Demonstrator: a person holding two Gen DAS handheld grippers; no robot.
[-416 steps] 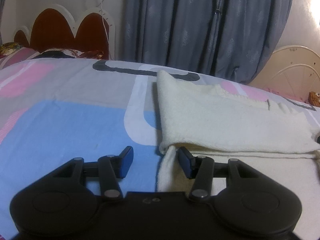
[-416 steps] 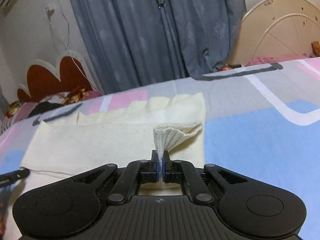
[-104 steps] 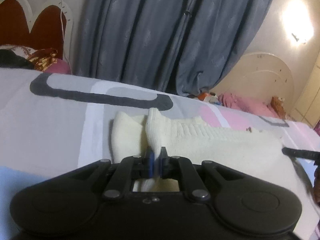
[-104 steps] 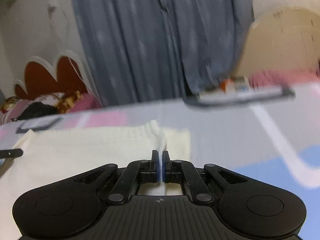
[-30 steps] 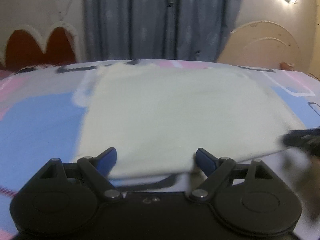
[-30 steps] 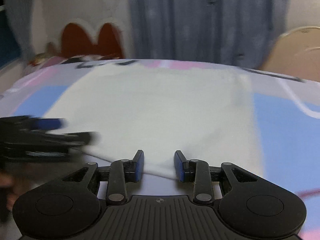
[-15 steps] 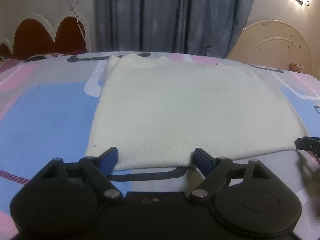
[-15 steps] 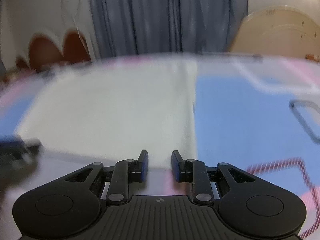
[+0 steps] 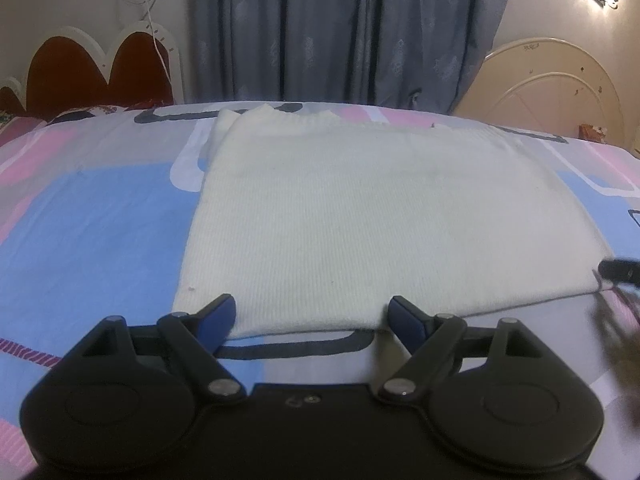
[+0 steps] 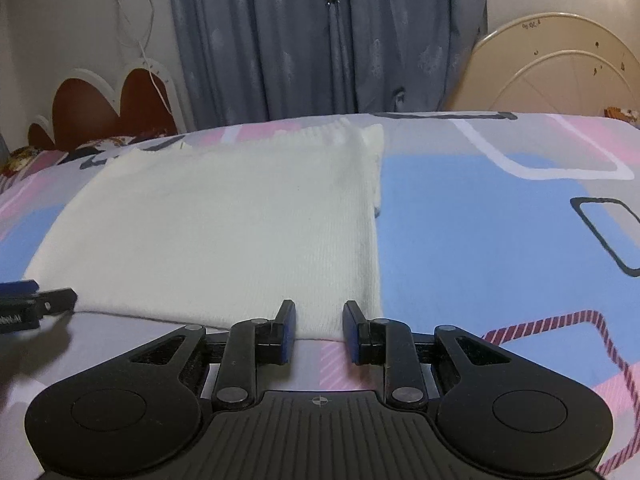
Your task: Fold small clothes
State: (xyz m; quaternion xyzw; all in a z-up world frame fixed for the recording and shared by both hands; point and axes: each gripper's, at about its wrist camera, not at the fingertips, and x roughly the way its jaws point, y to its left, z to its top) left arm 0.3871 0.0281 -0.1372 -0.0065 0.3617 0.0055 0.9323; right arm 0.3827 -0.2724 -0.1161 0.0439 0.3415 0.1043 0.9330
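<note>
A cream knit garment (image 9: 376, 216) lies flat as a folded rectangle on the patterned bedsheet (image 9: 92, 216); it also shows in the right wrist view (image 10: 224, 224). My left gripper (image 9: 310, 314) is wide open and empty at the garment's near edge, toward its left corner. My right gripper (image 10: 319, 322) is open and empty at the near edge by the garment's right corner. The left gripper's tip (image 10: 36, 300) shows at the left of the right wrist view. The right gripper's tip (image 9: 620, 270) shows at the right of the left wrist view.
The bed carries a pink, blue and grey sheet (image 10: 500, 232). A red scalloped headboard (image 9: 80, 76) and pillows stand at the far left. Grey curtains (image 9: 344, 32) hang behind. A cream headboard (image 9: 560, 88) stands at the far right.
Both grippers held garment folds earlier, then let go and pulled back to the near edge. In the last half second both views steadied; the right gripper opened a little wider.
</note>
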